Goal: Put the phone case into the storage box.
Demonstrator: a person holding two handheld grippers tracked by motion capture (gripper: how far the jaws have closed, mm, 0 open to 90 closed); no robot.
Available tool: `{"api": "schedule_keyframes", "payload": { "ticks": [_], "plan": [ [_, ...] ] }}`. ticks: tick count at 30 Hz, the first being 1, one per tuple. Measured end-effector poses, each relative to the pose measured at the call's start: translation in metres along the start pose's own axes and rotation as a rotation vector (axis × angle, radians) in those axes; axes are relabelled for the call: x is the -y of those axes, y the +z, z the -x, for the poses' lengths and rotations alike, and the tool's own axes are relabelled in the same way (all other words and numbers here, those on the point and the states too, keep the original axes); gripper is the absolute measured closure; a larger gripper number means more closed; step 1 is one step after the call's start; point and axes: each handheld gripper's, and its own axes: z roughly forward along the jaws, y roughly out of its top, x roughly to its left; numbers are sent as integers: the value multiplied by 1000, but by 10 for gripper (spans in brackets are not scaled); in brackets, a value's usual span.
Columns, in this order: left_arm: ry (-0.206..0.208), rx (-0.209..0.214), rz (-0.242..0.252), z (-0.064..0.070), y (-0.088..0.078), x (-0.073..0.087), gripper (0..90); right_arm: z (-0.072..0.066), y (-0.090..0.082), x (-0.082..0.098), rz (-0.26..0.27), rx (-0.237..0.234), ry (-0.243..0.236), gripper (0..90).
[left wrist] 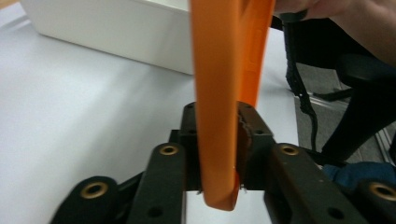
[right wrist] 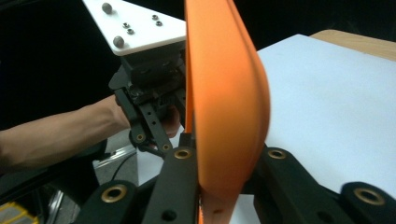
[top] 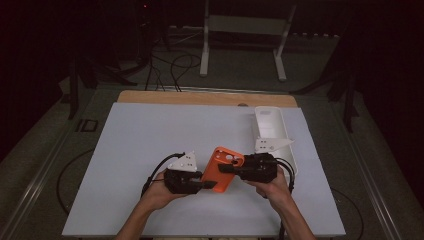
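While both hands sit low in the middle of the high view, the orange phone case hangs between them just above the white table, tilted, with its camera cutout toward the upper right of the frame. The left gripper pinches the case's lower left edge, and the right gripper has it from the right side, near the cutout end.

From the left gripper view the case runs straight up the centre of the frame, edge-on, and both black jaws are pressed against it, one on each side, so that's a proper pinch. Behind it, in the upper left of that frame, sits the white tray, and the other hand shows at the upper right.

Right gripper view is the same story: the case fills the middle, curved back facing right, with the jaws clamped on its bottom edge. The left gripper with its grey three-cornered plate sits in the upper left there, forearm coming in from the left edge.

Back in the high view, the white tray lies along the right side of the table, just behind the right hand.
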Motion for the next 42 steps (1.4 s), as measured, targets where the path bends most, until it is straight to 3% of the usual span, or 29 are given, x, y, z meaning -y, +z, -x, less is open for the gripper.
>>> {"api": "schedule_keyframes", "payload": {
  "ticks": [5,9,17,27,42],
  "plan": [
    [7,-6,-6,1,2,2,847,-1,1,0,-23,5,-19,738],
    [13,-22,-10,2,3,2,850,-1,2,1,-36,28,-18,694],
    [17,-63,11,3,1,1,851,-3,5,1,-42,92,-17,508],
    [24,-99,29,3,-2,0,851,-5,7,2,-81,119,-2,351],
    [-1,-181,53,3,-6,-1,850,-5,2,4,-57,204,14,162]
  ]
}}
